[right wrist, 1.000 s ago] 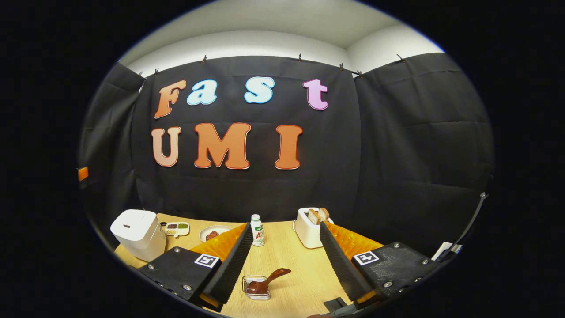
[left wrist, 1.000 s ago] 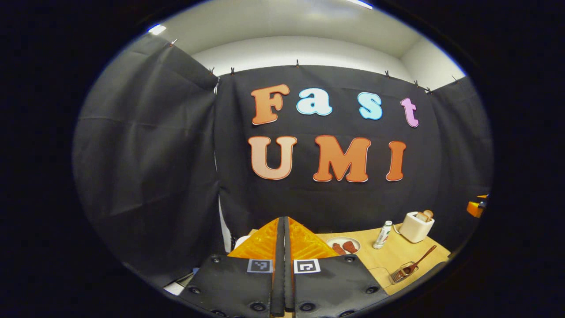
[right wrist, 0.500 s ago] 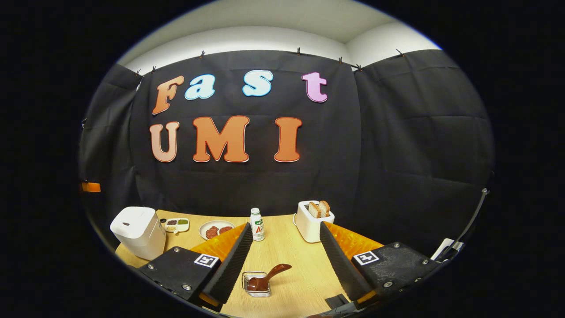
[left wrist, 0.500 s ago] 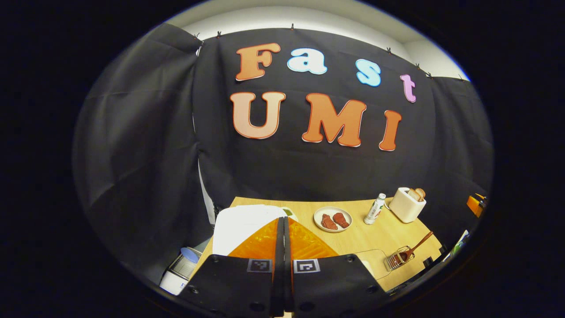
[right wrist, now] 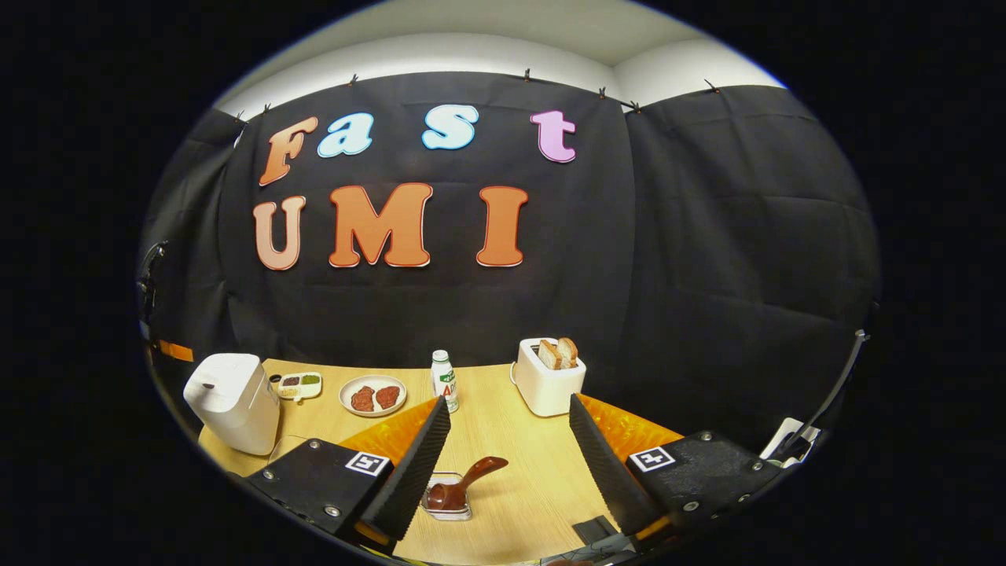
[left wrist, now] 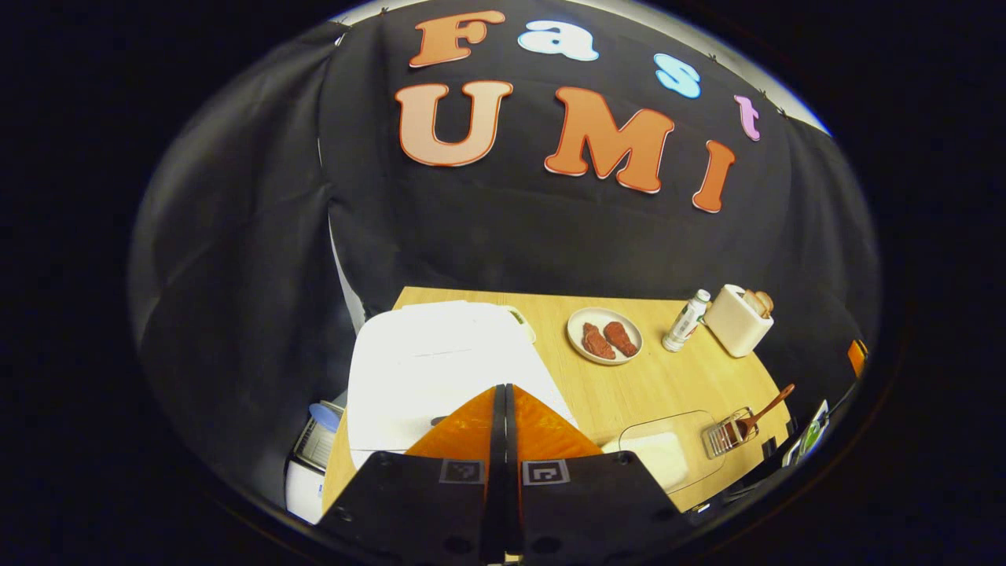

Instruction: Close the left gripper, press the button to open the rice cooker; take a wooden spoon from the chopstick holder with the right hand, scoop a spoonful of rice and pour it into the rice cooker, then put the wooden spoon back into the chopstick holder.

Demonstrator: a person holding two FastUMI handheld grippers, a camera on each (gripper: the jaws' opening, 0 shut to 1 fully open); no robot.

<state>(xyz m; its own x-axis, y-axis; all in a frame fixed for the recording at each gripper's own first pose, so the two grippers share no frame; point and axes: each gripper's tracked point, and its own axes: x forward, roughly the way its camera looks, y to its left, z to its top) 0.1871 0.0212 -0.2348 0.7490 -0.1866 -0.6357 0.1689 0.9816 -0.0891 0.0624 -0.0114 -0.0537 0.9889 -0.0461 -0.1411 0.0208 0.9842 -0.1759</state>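
Left gripper (left wrist: 504,393): fingers pressed together, nothing between them, poised over the lid of the white rice cooker (left wrist: 440,365). Contact with the lid cannot be told from the left gripper view. Cooker lid down; it stands at the table's (left wrist: 652,377) left end.

Right gripper (right wrist: 507,440): fingers spread wide, holding nothing, above the table's near edge. Between them, lower down, the wire chopstick holder (right wrist: 446,503) with the wooden spoon (right wrist: 464,487) lying in it, bowl down in the holder, handle slanting up and out to the right (handle clear of both fingers).

From the left gripper view, a clear container of rice (left wrist: 664,456) sits just beside the holder (left wrist: 727,436), on the near side of the table, right of the cooker; spoon (left wrist: 758,413) handle points up and away.

Farther back along the wall: small dish with coloured compartments (right wrist: 297,384) by the cooker (right wrist: 228,401), plate (right wrist: 372,405) with two pieces of red meat, small bottle (right wrist: 444,380), white toaster (right wrist: 548,381) with two bread slices standing in its slots.
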